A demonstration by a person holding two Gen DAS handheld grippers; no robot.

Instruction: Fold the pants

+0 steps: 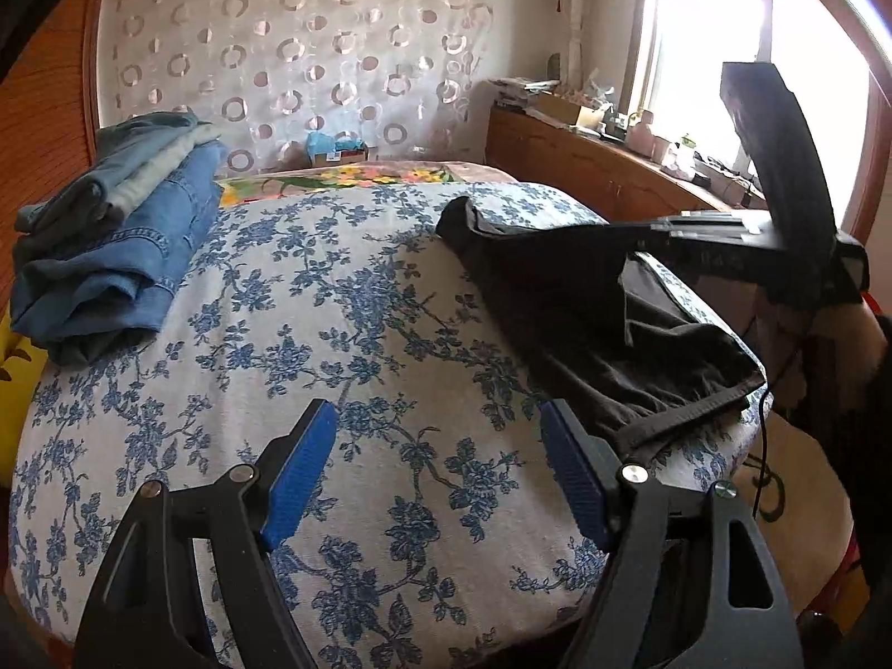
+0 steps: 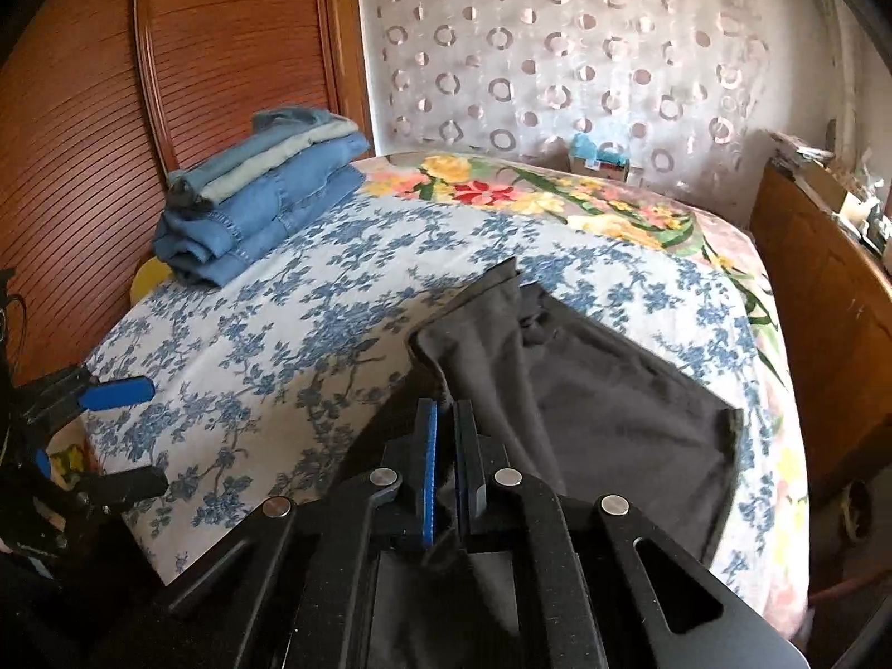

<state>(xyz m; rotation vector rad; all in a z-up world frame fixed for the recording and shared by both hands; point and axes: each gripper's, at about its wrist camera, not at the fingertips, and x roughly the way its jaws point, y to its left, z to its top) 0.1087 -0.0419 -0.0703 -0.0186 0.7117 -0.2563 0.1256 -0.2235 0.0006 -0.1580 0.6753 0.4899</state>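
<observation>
A pair of dark pants point(image 2: 602, 390) is spread on a bed covered with a blue-flowered sheet point(image 1: 312, 345). Taking the stack of folded jeans point(image 1: 117, 245) as the landmark, the pants are found well apart from it, across the open sheet on the opposite side of the bed, toward the wooden cabinet point(image 2: 830, 334) beside the bed.

In the right wrist view, the right gripper point(image 2: 446, 446) is seen with its blue pads brought together on a fold of the dark cloth; the fabric is pinched between them and is drawn up into a ridge that runs from the pads toward the far hem. The rest of the garment is left lying flat on the sheet. In the left wrist view the same gripper point(image 1: 658, 231) is seen from the side, raised above the bed with the dark cloth hanging from its tip in a taut sheet.

The left gripper point(image 1: 440, 474) is held wide open, and nothing is caught between its blue pads point(image 1: 295, 479). It is positioned over bare sheet, nearer the bed's front edge than the jeans are, with the waistband edge of the pants lying just beside its right-hand finger. Whether that finger touches the cloth cannot be told.

The jeans are stacked by the wooden headboard panel point(image 2: 83, 139), untouched by either gripper.
</observation>
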